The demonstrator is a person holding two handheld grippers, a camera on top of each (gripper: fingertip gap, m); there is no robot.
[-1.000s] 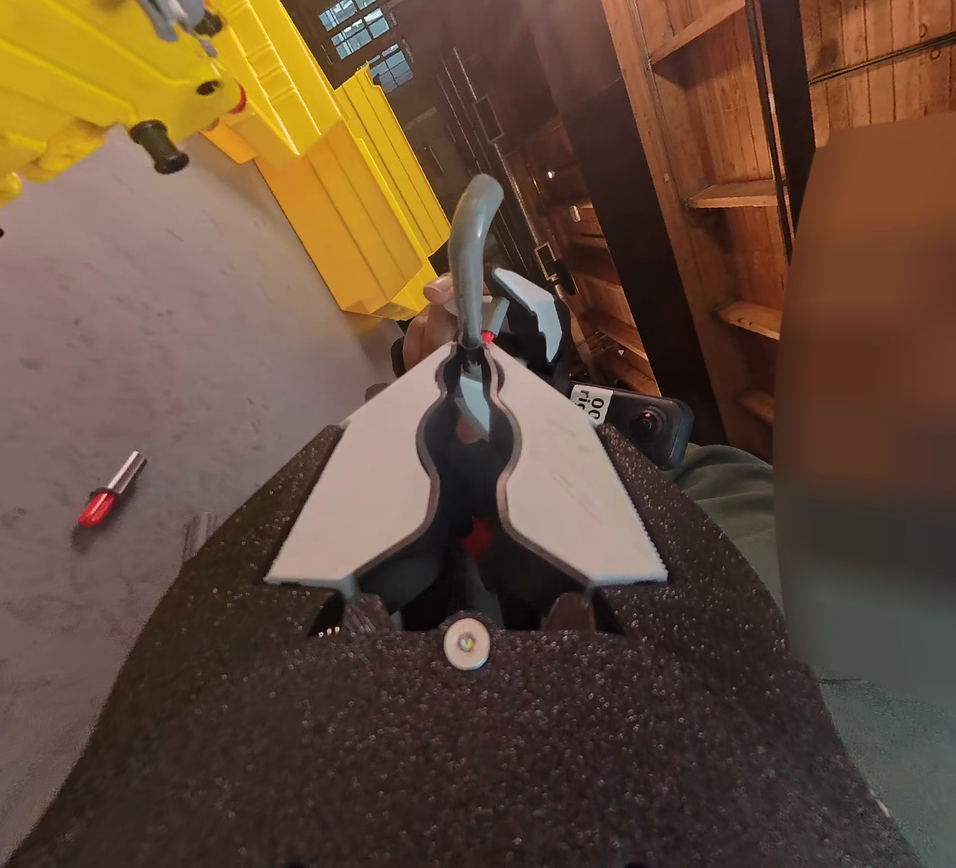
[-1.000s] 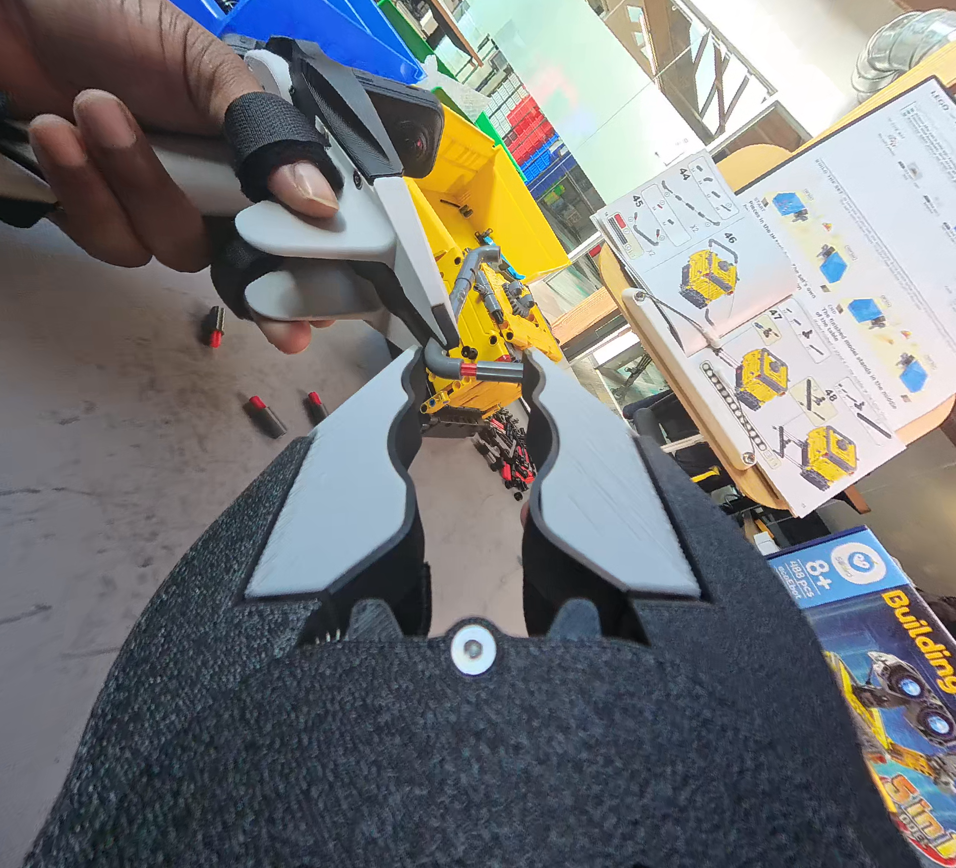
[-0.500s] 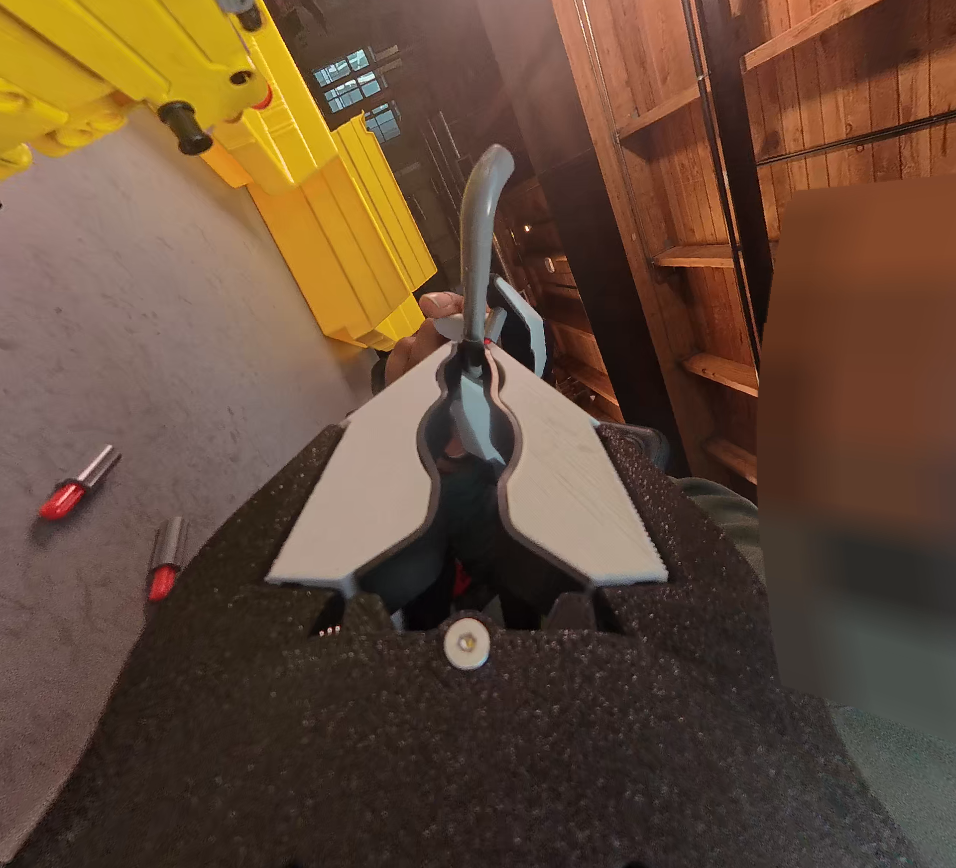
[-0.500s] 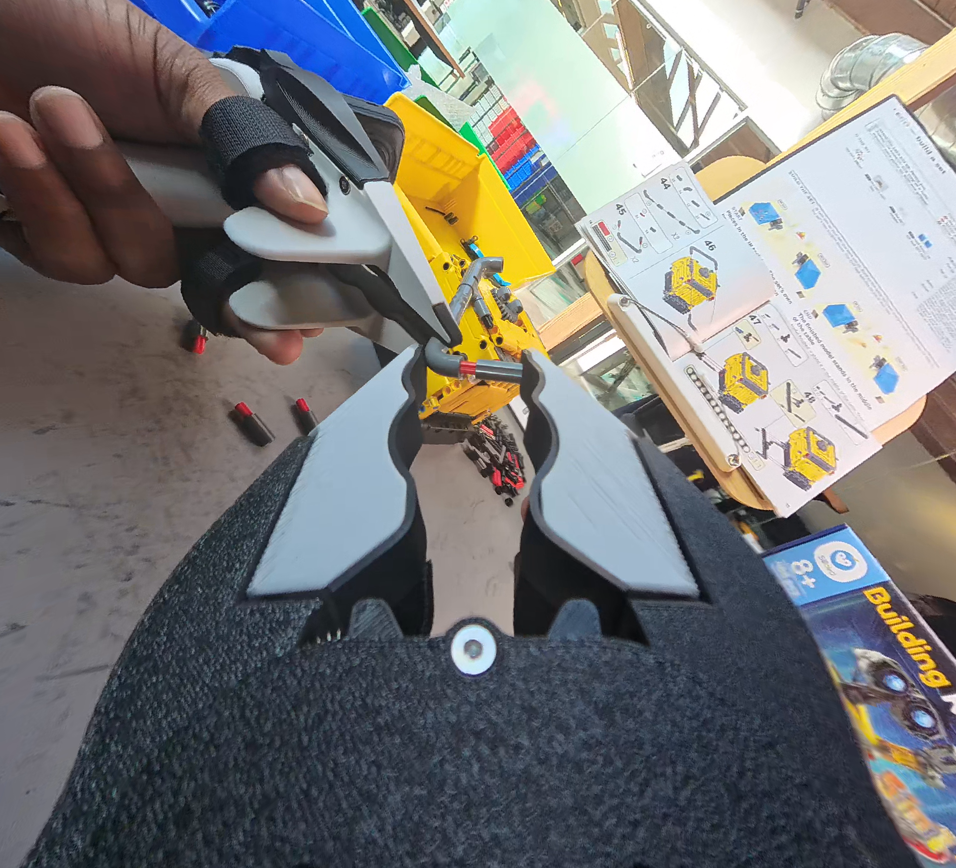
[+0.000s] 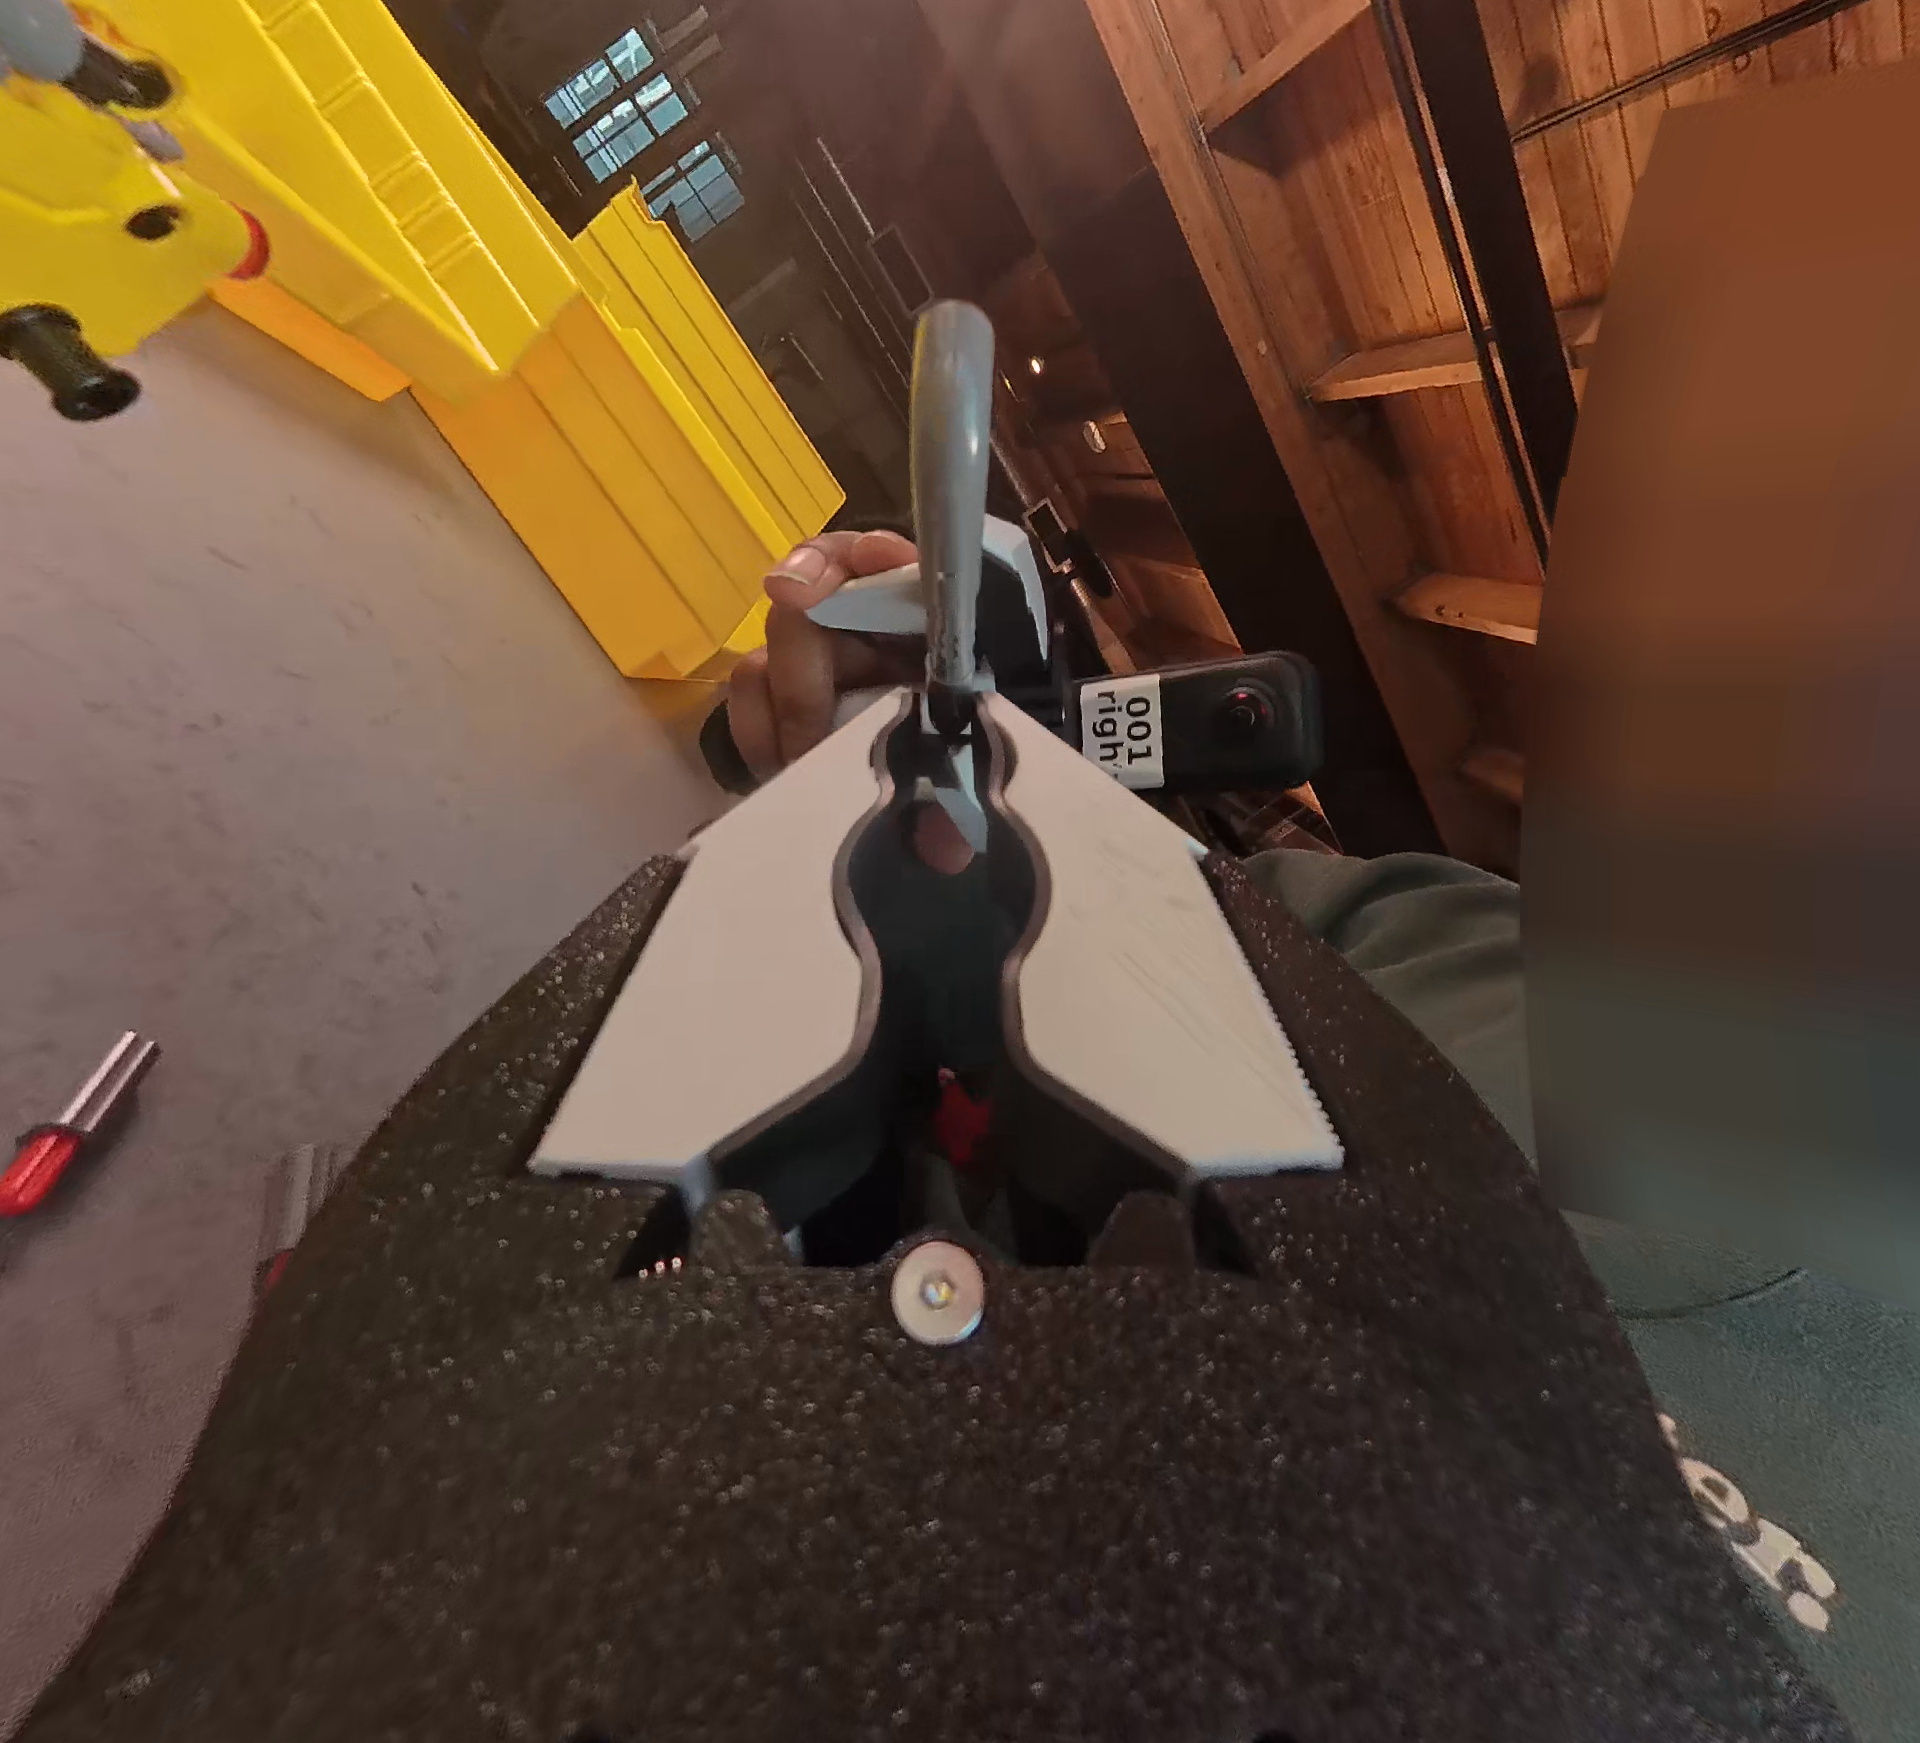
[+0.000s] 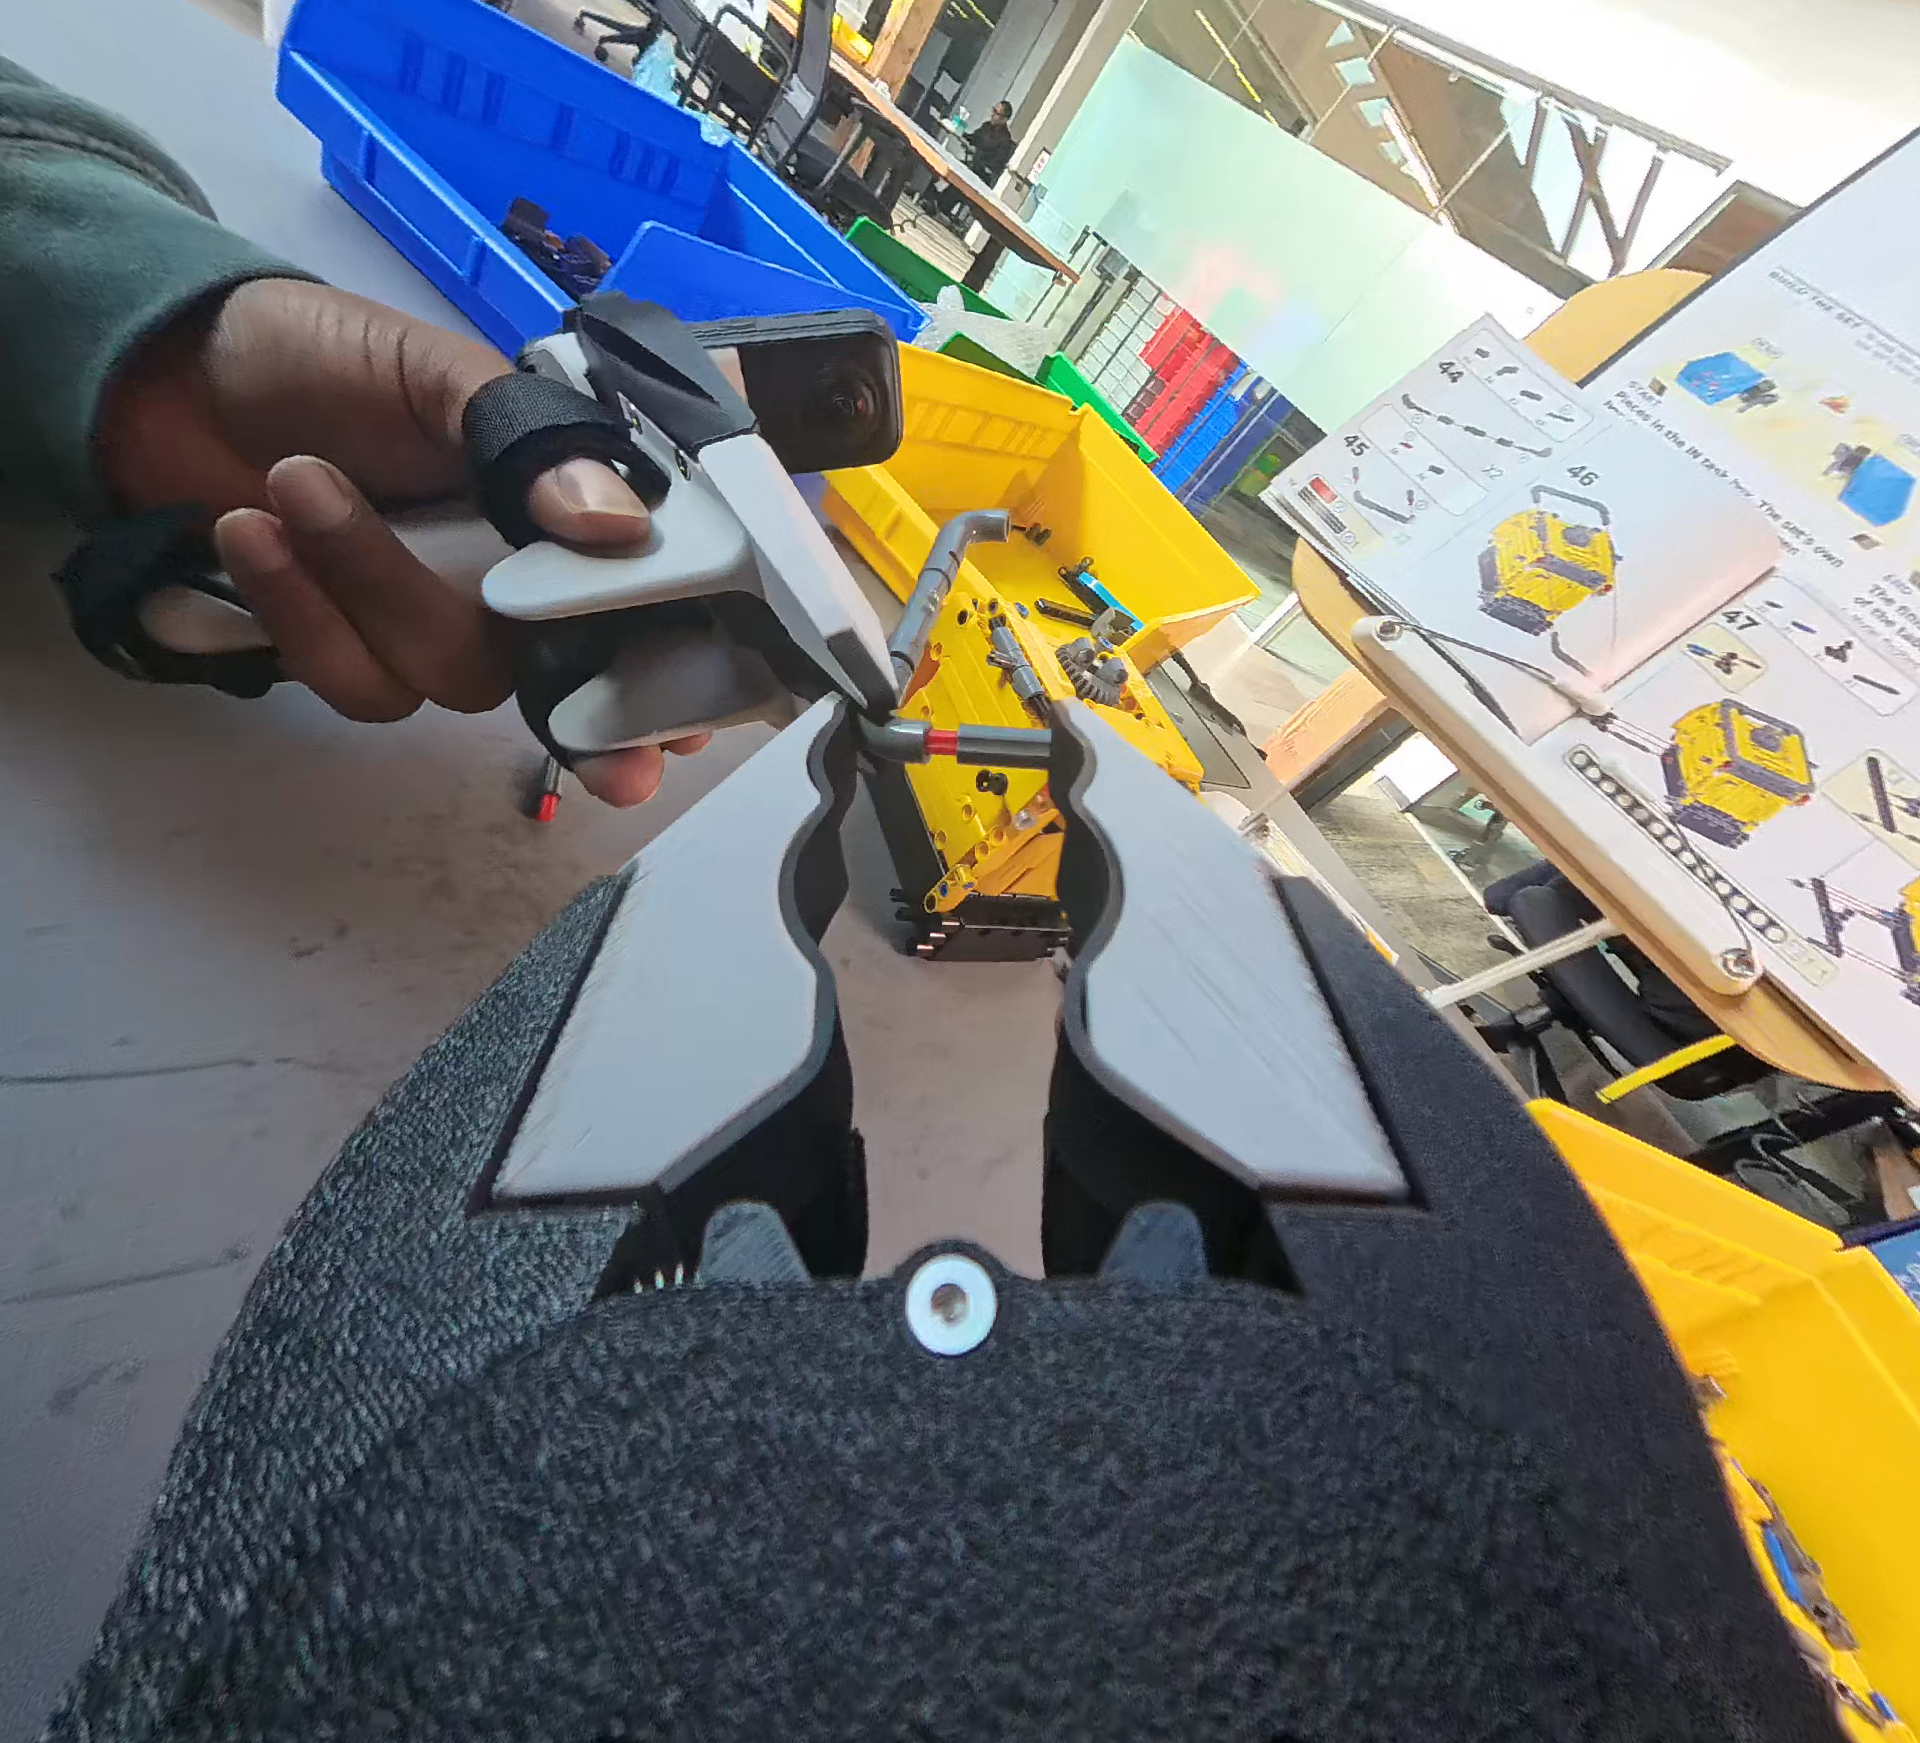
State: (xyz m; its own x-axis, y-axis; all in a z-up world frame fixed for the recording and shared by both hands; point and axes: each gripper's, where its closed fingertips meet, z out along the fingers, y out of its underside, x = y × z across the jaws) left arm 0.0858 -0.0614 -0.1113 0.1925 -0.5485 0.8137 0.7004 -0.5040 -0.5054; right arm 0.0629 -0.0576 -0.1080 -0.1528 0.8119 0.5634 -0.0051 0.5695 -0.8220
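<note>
Pinching a light, rigid, slick grey bent plastic tube (image 6: 961, 741) endwise between both narrowed tools, left tool (image 5: 943, 725) and right tool (image 6: 951, 737), above the tabletop (image 6: 260, 945).

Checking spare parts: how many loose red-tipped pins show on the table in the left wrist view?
2. One pin lies in the open near the left edge; the other pin sits beside it, half hidden by the left gripper. More may be hidden.

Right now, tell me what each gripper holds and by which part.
The left gripper is shut on the grey bent tube piece, at its lower end. The right gripper spans the same piece's short arm, jaws apart; contact cannot be told.
</note>
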